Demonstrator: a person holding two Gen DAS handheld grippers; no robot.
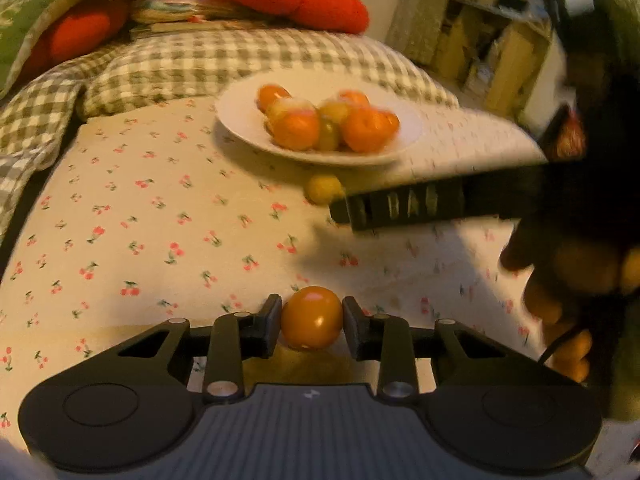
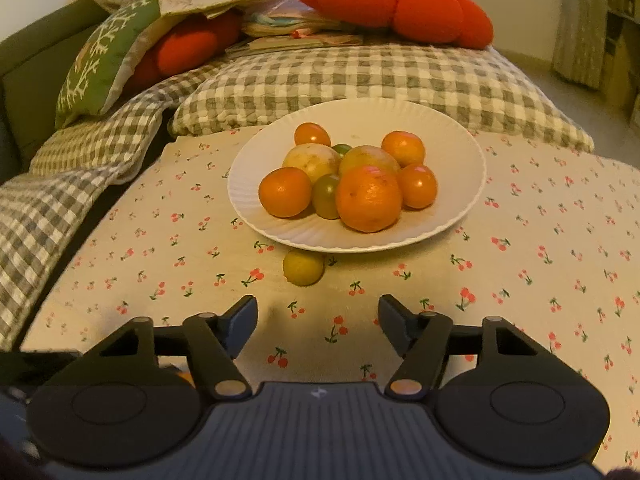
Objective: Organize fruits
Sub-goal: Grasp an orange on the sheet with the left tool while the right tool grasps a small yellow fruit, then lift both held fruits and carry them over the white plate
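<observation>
Most fruit is already piled on the white plate [image 2: 460, 152] mid-bed. One orange tomato [image 1: 311, 317] is clamped in the left gripper [image 1: 311, 322]. A yellow fruit [image 2: 303, 267] is left beside the plate's near rim, ahead of the parted, empty right gripper [image 2: 318, 320].

glossy orange fruit [image 1: 311, 318], matt ribbed white plate [image 2: 460, 152], cherry-print cloth [image 2: 540, 260]

White plate [image 2: 460, 216] of orange and green fruit, yellow fruit [image 2: 303, 267] below it, cream cloth [image 2: 540, 280] with red cherry print, grey-checked pillow [image 2: 360, 80], red cushion [image 2: 396, 0] at top.
</observation>
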